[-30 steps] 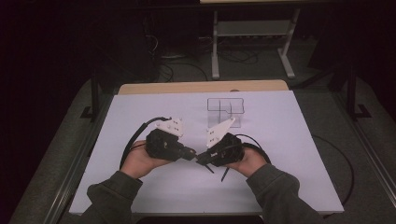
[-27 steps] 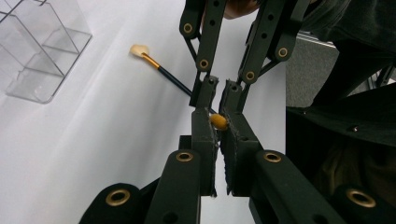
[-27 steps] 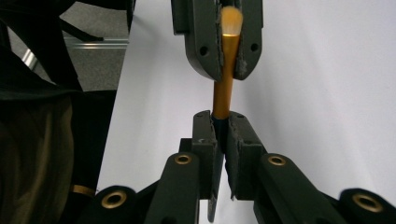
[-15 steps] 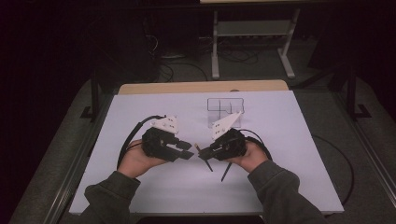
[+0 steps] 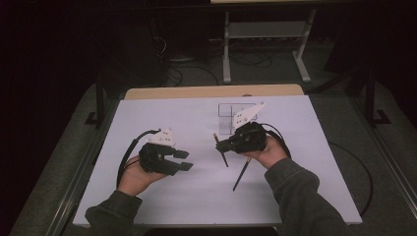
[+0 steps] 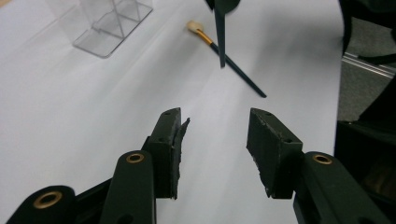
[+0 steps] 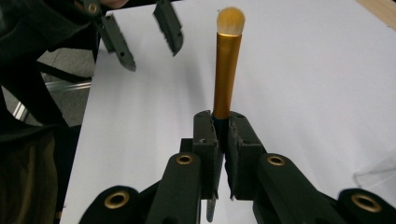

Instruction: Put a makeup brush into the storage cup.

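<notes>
High view first: the white table (image 5: 162, 206) spreads wide, and both hands work near its middle, well apart from each other. Toward the far edge stands the clear acrylic holder (image 5: 227, 118), just beyond the right hand.

On to the right gripper (image 5: 221, 145): its jaws are clenched tight on a makeup brush (image 7: 227, 65), gripping the dark handle just below the gold ferrule, with the pale bristle tip pointing away from the pads in the right gripper view. From above, that brush hangs aslant, its handle end angling down toward the table. A second brush (image 5: 241, 174) lies flat on the table just below the right hand, dark handle, untouched.

Now the left gripper (image 5: 184, 160): its jaws have just been opening, and they stand released, parted about halfway, nothing between them. In the left gripper view the worn black pads (image 6: 173, 140) face bare white tabletop, with a brush lying farther ahead.
</notes>
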`<state>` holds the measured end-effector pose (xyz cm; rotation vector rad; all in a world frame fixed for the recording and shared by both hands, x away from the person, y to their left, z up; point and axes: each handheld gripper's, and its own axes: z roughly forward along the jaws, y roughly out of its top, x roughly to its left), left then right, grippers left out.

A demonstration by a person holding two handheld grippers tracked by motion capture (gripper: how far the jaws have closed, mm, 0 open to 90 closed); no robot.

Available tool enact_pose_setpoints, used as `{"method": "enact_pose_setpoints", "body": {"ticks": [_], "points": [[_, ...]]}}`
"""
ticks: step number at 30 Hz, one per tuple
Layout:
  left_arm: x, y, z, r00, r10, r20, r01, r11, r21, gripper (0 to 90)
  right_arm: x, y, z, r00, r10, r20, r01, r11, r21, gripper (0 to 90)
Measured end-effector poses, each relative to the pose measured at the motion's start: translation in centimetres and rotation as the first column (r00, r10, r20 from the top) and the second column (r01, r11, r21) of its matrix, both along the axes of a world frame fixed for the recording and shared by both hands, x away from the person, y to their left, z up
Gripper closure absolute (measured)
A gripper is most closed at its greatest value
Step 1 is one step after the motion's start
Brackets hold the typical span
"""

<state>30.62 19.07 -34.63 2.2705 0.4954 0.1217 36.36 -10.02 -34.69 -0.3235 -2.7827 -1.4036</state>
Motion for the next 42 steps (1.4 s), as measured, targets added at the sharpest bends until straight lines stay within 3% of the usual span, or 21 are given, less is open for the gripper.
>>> {"method": "enact_pose_setpoints", "body": {"ticks": [12,23,30,42], "points": [[-0.7,2.9,-1.6,0.9942,0.107,0.008,-0.106,0.9931,-0.049,50.7,2.5,-1.9,2.3,0.9965,-0.084,-0.003,0.084,0.9963,0.021,82.6],[-1.1,4.5,-3.3,0.9852,0.172,0.003,-0.171,0.9836,-0.057,47.2,4.0,-2.3,3.1,0.9945,-0.104,0.005,0.104,0.9944,0.015,82.6],[-1.2,4.8,-4.0,0.9812,0.193,0.002,-0.192,0.9792,-0.065,44.4,5.0,-2.4,3.6,0.9928,-0.117,0.028,0.116,0.9932,0.008,82.6],[-1.3,4.8,-4.7,0.9833,0.182,-0.004,-0.182,0.9817,-0.056,43.2,5.7,-2.8,5.3,0.9883,-0.144,0.049,0.143,0.9891,0.035,82.6]]}}
